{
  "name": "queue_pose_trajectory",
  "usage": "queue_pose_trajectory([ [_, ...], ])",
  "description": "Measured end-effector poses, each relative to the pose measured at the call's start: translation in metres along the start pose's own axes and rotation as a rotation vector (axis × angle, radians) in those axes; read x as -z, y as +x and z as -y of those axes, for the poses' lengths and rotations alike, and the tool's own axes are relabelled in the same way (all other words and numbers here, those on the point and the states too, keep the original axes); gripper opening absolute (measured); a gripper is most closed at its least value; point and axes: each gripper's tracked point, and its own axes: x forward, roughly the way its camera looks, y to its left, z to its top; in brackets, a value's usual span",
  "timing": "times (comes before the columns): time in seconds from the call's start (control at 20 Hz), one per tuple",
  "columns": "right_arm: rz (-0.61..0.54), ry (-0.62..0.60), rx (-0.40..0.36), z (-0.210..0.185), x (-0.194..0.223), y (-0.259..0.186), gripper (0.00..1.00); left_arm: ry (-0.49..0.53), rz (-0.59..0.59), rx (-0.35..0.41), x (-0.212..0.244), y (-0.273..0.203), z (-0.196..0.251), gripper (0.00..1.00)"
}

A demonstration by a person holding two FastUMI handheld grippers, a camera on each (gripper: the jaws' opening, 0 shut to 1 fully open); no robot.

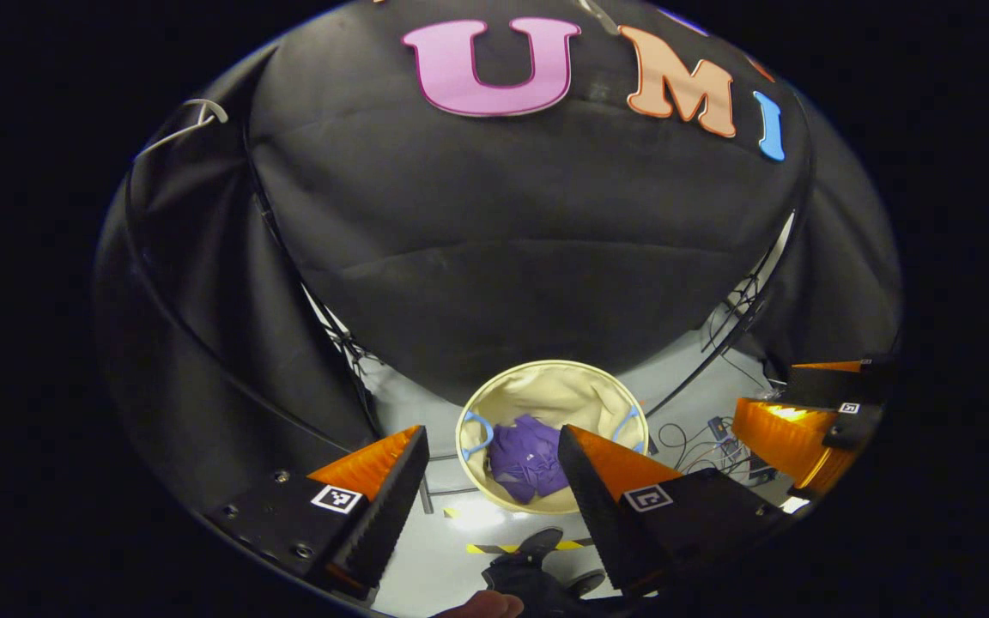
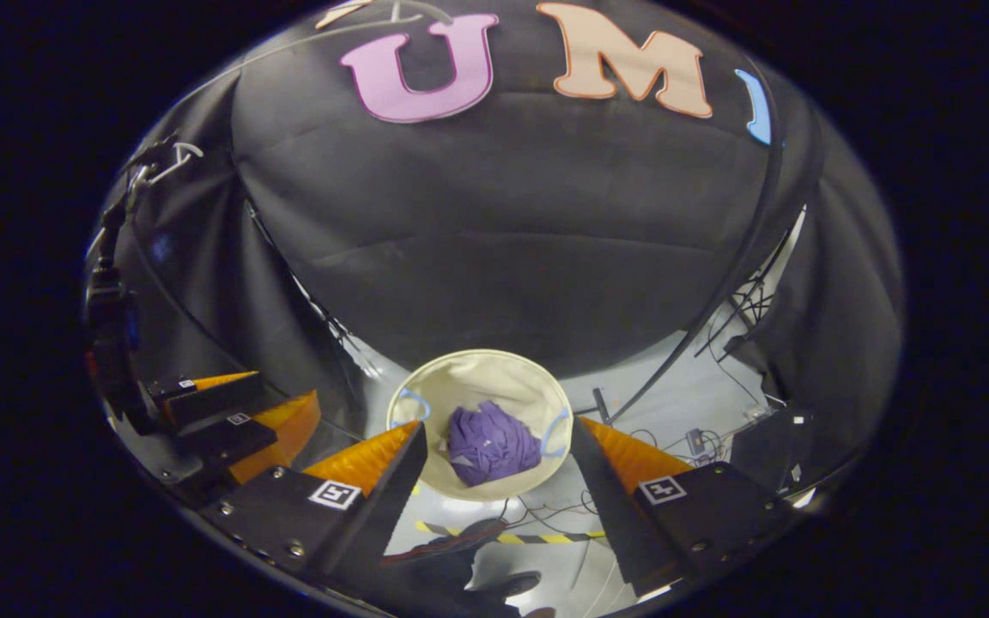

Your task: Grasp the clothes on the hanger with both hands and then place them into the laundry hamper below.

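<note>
Closest to my left camera, the left gripper [image 1: 492,468] has its two fingers spread wide with nothing between them; I read it as released. Through the gap I look down on the hamper [image 1: 546,378], a round cream fabric bin standing on the pale floor [image 1: 426,403] below. The clothes [image 1: 527,459], a crumpled purple bundle, lie inside it on the bottom, touching neither gripper. Two blue handles sit on the hamper's rim, one on each side. A strip of yellow-and-black tape [image 1: 512,547] lies on the floor just in front of the hamper, and a dark shoe [image 1: 537,542] shows beside it. At the right edge of the same view I see the right gripper [image 1: 803,421], held farther off and level with mine.

From the right gripper view, the right gripper [image 2: 497,468] is likewise spread apart and empty, so released as well. The hamper [image 2: 477,369] sits between its fingers lower down, with the clothes [image 2: 491,445] bunched in the middle of the bin. The left gripper [image 2: 228,412] appears at the left edge of this view. Cables [image 2: 718,429] trail across the floor [image 2: 658,386] to the right of the hamper, near the foot of the black cloth wall [image 2: 503,232]. A white hanger [image 2: 164,163] hangs high on the left against the wall, bare, well apart from the hamper.
</note>
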Motion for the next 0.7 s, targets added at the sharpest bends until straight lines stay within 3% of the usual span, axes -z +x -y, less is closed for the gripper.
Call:
queue_pose_trajectory([
  [0.3, 0.170, -0.017, -0.024, -0.002, -0.042, -0.078, 1.00, -0.032, 0.129, -0.034, -0.028, -0.071, -0.010, 0.95],
  [0.7, 0.467, -0.033, -0.062, -0.011, -0.121, -0.181, 1.00, -0.052, 0.381, -0.066, -0.106, -0.169, -0.013, 0.93],
])
